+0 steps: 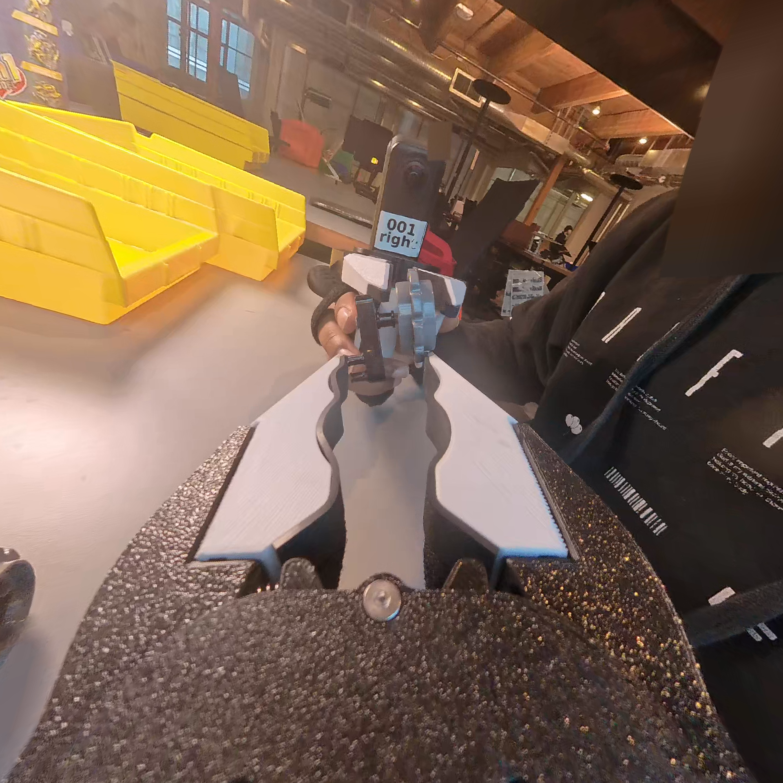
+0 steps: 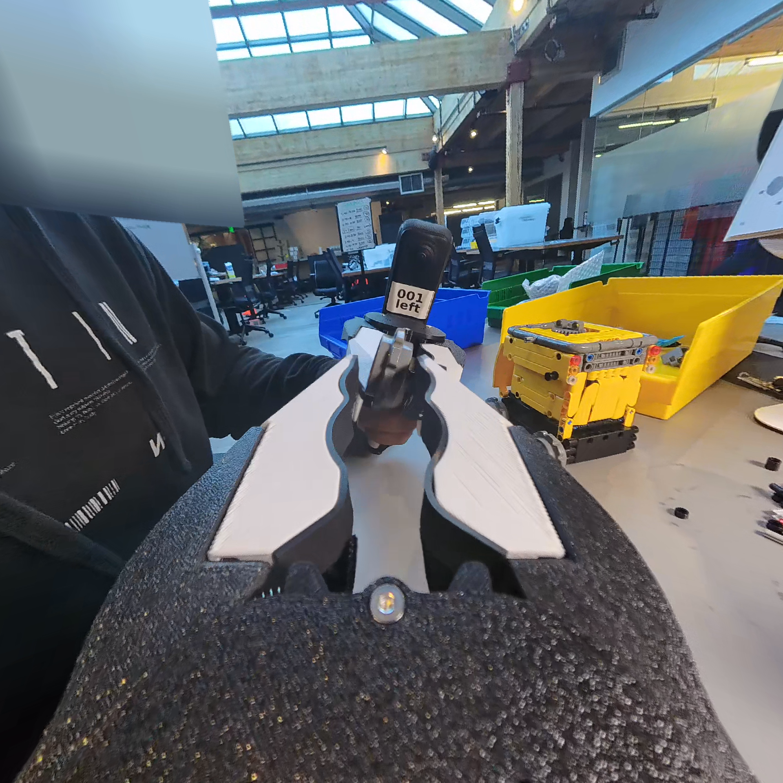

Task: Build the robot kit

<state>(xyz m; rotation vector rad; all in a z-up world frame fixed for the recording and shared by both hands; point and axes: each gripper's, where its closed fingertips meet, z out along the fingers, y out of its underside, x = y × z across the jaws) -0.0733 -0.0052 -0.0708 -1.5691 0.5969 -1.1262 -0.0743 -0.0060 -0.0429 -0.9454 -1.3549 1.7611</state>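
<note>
Left gripper [image 1: 383,373]: raised over the grey table [image 1: 127,402], tips nipping a black beam with pins [image 1: 367,339]
Right gripper [image 2: 383,390]: opposite, tip to tip; clamps a grey gear assembly [image 1: 413,317]
Nearby: yellow brick vehicle [image 2: 567,385]; yellow bins [image 1: 127,220]

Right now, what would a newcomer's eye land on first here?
The left gripper and right gripper meet tip to tip in mid-frame, with a grey gear piece between their fingers. To the right, a yellow brick-built vehicle stands on the grey table beside a yellow bin.
</note>
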